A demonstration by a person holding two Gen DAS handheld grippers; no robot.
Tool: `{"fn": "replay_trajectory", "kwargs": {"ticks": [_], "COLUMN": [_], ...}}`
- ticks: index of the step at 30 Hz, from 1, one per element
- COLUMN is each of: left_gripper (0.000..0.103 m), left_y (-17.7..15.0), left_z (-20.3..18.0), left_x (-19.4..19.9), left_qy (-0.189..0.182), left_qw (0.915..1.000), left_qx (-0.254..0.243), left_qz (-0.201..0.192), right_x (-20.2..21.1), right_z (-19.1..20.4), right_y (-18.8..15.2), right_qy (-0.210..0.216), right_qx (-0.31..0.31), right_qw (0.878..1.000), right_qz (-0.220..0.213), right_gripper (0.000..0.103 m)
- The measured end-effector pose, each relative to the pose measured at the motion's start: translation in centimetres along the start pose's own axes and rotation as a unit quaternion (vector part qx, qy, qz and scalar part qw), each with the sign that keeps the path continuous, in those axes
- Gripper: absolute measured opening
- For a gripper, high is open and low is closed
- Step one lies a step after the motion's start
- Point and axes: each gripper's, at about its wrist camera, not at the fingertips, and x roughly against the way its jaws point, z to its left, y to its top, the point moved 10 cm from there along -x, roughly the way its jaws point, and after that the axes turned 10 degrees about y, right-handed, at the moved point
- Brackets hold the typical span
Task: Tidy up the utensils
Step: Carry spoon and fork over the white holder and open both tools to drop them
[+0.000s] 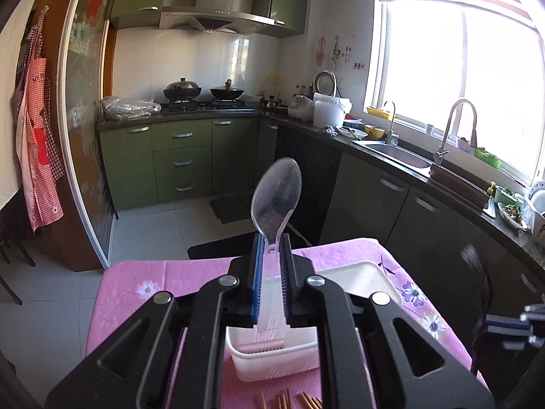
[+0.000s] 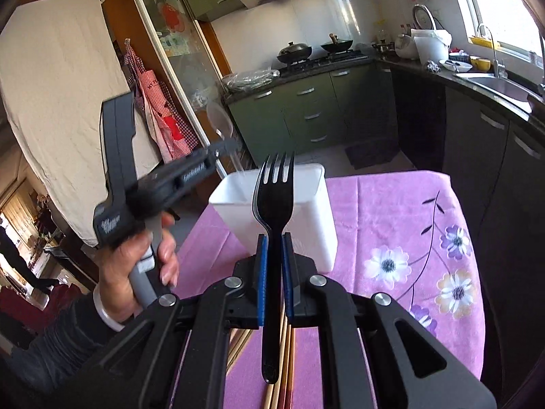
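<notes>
In the left wrist view my left gripper [image 1: 272, 238] is shut on the handle of a clear plastic spoon [image 1: 276, 197], its bowl pointing forward and up. Below it a white slotted basket [image 1: 272, 358] stands on the pink cloth. My right gripper [image 2: 274, 238] is shut on a black fork [image 2: 274, 187], tines forward, just in front of a white tub [image 2: 306, 211]. In the right wrist view a hand holds the left gripper [image 2: 221, 146] up at the left, the clear spoon [image 2: 221, 122] sticking out of it. Wooden chopsticks [image 2: 284, 341] lie under the fork.
The table wears a pink flowered cloth [image 2: 391, 225]. A second white tub [image 1: 357, 279] sits right of the basket, and chopstick ends [image 1: 289, 400] show near the front edge. Dark kitchen cabinets and a counter with a sink [image 1: 402, 156] run along the right.
</notes>
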Motion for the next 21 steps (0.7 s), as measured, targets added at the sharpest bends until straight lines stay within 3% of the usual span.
{"fn": "replay_trajectory", "kwargs": {"ticks": [6,12,14,18,21], "left_gripper": [0.024,0.026,0.026,0.041,0.041], "left_y": [-1.6,-3.7,-4.6,-6.1,-7.4], "left_z": [0.9,1.4,1.6,2.3,2.7], "left_x": [1.3,4.9,6.4,8.7,9.8], "left_qy": [-0.008,-0.017,-0.018,-0.017,-0.025], "left_qw": [0.9998,0.9993,0.9992,0.9991,0.9987], "left_qx": [0.0,-0.011,-0.019,-0.02,-0.019], "left_qz": [0.018,0.031,0.031,0.032,0.041], "right_x": [-3.1,-6.9,-8.4,-9.9,-9.4], "right_z": [-0.9,-2.1,-2.5,-2.9,-2.8], "right_y": [6.8,11.9,12.0,10.3,8.7], "right_qy": [-0.006,-0.044,-0.06,-0.064,-0.072], "right_qx": [-0.003,0.022,0.029,0.031,0.049], "right_qw": [0.999,0.993,0.992,0.992,0.99], "right_qz": [-0.048,-0.109,-0.11,-0.106,-0.113], "right_gripper": [0.009,0.009,0.009,0.009,0.009]}}
